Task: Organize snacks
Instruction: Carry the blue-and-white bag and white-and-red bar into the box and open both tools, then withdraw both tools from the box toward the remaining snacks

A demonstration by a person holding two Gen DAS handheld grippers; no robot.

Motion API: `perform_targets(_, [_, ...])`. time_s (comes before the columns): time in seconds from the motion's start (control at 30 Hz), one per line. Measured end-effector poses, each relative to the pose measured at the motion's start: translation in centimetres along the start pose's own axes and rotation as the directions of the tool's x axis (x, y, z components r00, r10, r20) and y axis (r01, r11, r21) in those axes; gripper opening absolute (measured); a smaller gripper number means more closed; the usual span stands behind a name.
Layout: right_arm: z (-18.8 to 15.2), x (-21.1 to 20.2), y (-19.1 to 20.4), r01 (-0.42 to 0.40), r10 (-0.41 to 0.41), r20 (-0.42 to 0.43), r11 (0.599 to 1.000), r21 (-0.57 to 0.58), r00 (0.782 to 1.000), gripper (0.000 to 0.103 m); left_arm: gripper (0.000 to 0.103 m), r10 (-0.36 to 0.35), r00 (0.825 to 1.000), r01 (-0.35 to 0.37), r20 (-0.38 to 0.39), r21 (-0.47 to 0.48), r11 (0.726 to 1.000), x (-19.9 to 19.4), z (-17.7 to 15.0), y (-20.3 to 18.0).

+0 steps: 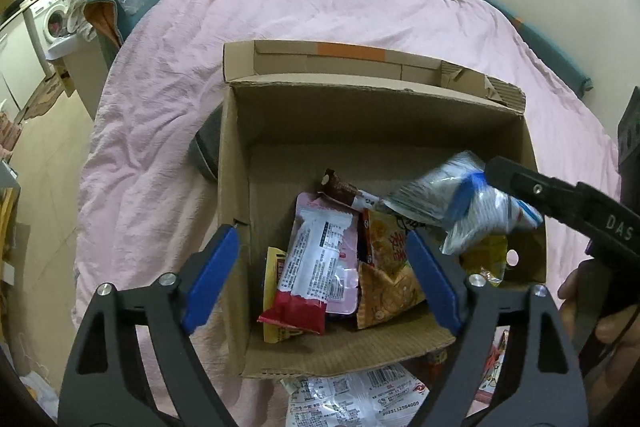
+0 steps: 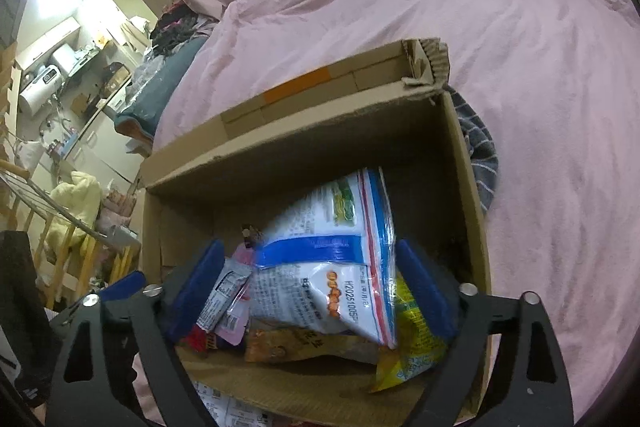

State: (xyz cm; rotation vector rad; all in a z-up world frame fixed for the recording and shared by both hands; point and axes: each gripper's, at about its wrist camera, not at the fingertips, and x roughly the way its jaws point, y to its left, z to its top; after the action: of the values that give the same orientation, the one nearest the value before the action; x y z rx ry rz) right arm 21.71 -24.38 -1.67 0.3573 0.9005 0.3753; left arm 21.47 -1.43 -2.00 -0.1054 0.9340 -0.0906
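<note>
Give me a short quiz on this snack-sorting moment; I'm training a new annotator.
1. True or false: the left tongs grip a snack.
2. The cardboard box sits on: A) a pink blanket; B) a wooden table; C) a bare floor.
3. What colour is the band across the white bag between the right tongs?

Key: 1 false, they are open with nothing between them; 2 A; 3 blue.
</note>
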Motion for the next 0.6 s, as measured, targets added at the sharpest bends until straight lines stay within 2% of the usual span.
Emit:
perform_targets(0.47, [0.2, 0.1, 0.4, 0.000, 0.000, -0.012, 1.000, -0.012, 1.000, 0.091, 0.084, 0.004, 1.000, -0.004, -0.014, 0.005, 1.000, 0.0, -0.5, -0.1])
perform_targets(0.6, [0.5, -0.9, 0.4, 0.001, -0.001, 0.011, 1.000, 0.001, 1.000, 0.091, 0.084, 0.002, 1.000, -0.002, -0.014, 0.001, 1.000, -0.3, -0.6, -0.1])
